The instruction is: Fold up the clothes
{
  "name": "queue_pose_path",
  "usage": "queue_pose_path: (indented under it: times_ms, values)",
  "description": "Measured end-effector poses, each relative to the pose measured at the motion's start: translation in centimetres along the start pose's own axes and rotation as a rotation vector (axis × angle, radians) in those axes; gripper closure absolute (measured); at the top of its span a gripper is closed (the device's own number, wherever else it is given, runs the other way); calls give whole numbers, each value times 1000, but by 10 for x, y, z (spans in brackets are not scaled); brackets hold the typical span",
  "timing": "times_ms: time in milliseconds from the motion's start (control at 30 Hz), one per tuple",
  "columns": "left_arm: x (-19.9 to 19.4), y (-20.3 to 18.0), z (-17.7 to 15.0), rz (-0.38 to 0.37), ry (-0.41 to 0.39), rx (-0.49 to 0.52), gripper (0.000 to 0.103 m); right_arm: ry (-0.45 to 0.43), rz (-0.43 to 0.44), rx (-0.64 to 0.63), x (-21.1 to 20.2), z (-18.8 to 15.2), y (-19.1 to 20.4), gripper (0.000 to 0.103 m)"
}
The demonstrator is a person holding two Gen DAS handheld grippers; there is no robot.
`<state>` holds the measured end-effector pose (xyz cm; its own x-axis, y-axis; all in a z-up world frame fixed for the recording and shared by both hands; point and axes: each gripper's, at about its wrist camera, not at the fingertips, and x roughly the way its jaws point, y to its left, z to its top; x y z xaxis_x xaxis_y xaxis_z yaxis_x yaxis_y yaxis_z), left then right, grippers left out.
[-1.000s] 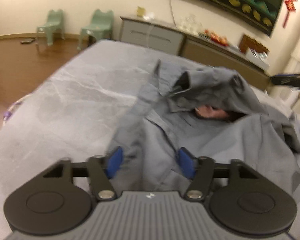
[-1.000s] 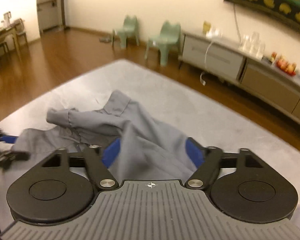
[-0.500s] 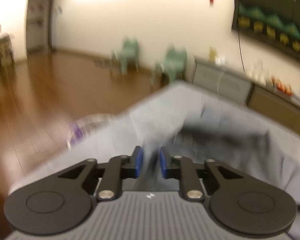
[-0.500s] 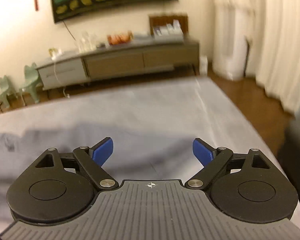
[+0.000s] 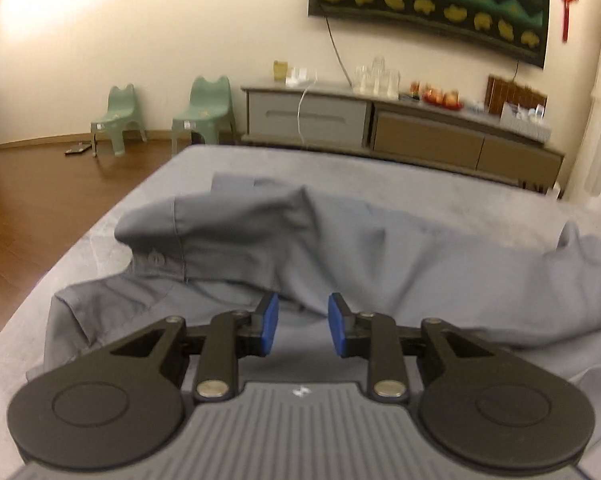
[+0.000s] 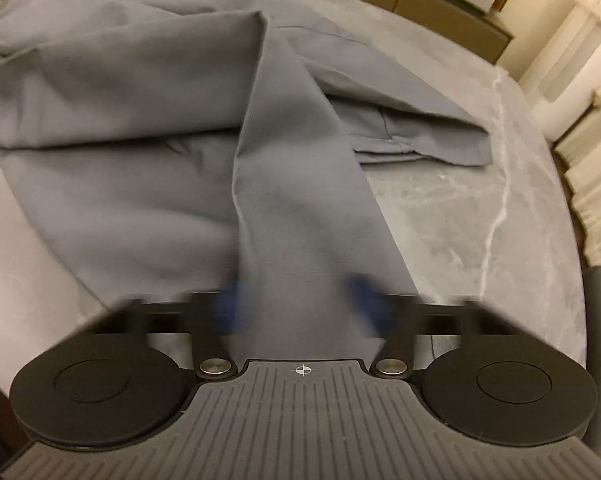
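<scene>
A grey button shirt lies rumpled across the grey marbled table. In the left wrist view a cuffed sleeve with a button lies at the left. My left gripper is partly open and empty, just above the cloth. In the right wrist view the shirt spreads over the table, and a long fold of it runs down between my right gripper's blue pads. The jaws are blurred and stand apart with cloth between them.
Two green child chairs stand on the wooden floor at the back left. A long sideboard with glasses and fruit runs along the far wall. White curtains hang beyond the table's right edge.
The left gripper, nearly shut half a second ago, has opened and now faces the spread shirt. The right gripper swung from bare table back over the shirt, and its jaws are moving.
</scene>
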<state>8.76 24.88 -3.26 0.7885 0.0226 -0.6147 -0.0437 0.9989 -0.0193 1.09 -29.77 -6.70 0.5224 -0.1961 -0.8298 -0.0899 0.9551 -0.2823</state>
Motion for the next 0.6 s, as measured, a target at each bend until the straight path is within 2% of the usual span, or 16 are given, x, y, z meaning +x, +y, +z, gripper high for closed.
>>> queue_pose_path:
  times_ms: [67,133,233,267,333,467,500,533,600]
  values:
    - [3,4,-2,16,21,-6,75,-46,-96,-35,-16,11,-2,103]
    - [6,14,-2,47,48,-36,75,-135,-230,-74,-46,20,-8,103]
    - [11,28,-3,83,93,-83,75,-284,-300,-106,-99,21,-14,103]
    - [13,31,-3,94,110,-89,75,-297,-301,-113,-109,18,-16,103]
    - [12,33,-2,116,121,-84,75,-252,-271,-134,-111,7,-19,103]
    - [0,27,5,79,74,-87,70,44,-153,-196,-49,-26,-33,101]
    - [-1,25,9,60,61,-92,69,79,-132,-174,-40,-32,-41,92]
    - [-5,23,13,43,47,-98,69,62,-98,-109,-42,-31,-52,83]
    - [-11,19,24,2,20,-113,66,-32,-17,65,-64,-22,-78,51]
